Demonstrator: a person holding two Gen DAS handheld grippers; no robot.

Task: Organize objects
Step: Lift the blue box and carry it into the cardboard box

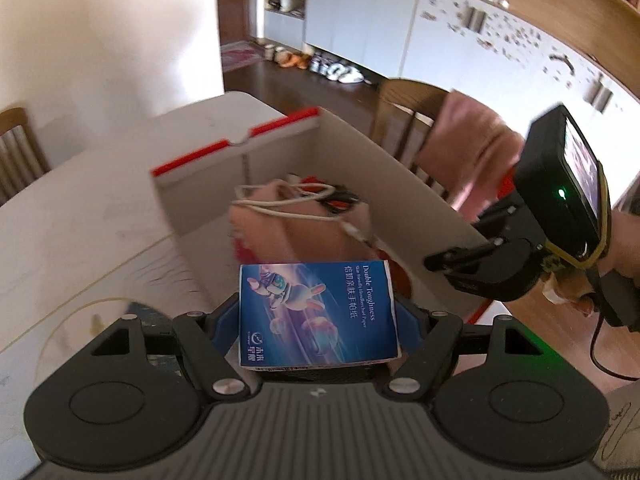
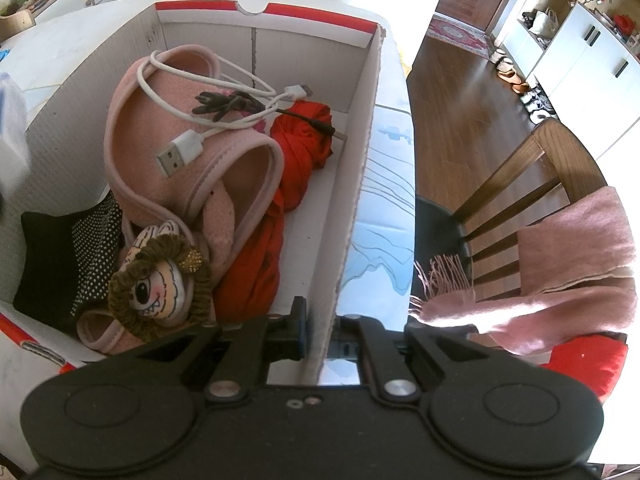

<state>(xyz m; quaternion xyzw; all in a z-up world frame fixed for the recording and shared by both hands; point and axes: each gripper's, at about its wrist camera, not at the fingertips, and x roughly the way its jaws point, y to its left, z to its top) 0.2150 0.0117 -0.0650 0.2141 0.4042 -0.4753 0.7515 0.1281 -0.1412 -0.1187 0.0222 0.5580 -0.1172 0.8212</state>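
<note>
Left wrist view: the white counter (image 1: 80, 208) carries an open cardboard box (image 1: 352, 168) with red-trimmed flaps, used here as the landmark. The left gripper (image 1: 318, 320) is clamped on a blue tissue pack (image 1: 318, 312), its jaws set wide against the pack's two sides; the pack hangs at the box's near edge, above the counter. Inside the box lie a pink cloth item (image 1: 280, 220) and a white cable (image 1: 288, 204). The right gripper's body (image 1: 520, 248) sits at the box's right wall, held by a hand (image 1: 624, 248). Beyond the box stand a wooden chair (image 1: 404, 120) draped with a pink scarf (image 1: 472, 152), dark wood floor and white cabinets (image 1: 360, 16). Right wrist view: the right gripper (image 2: 320, 336) is closed on the box's right wall (image 2: 356, 184), one finger inside and one outside. The box holds a pink vest (image 2: 180, 140), white USB cable (image 2: 180, 152), red cloth (image 2: 288, 168), black dotted fabric (image 2: 68, 252) and a plush doll (image 2: 160, 284). Open floor lies right of the box, past the counter edge; free box floor remains along the right wall.
</note>
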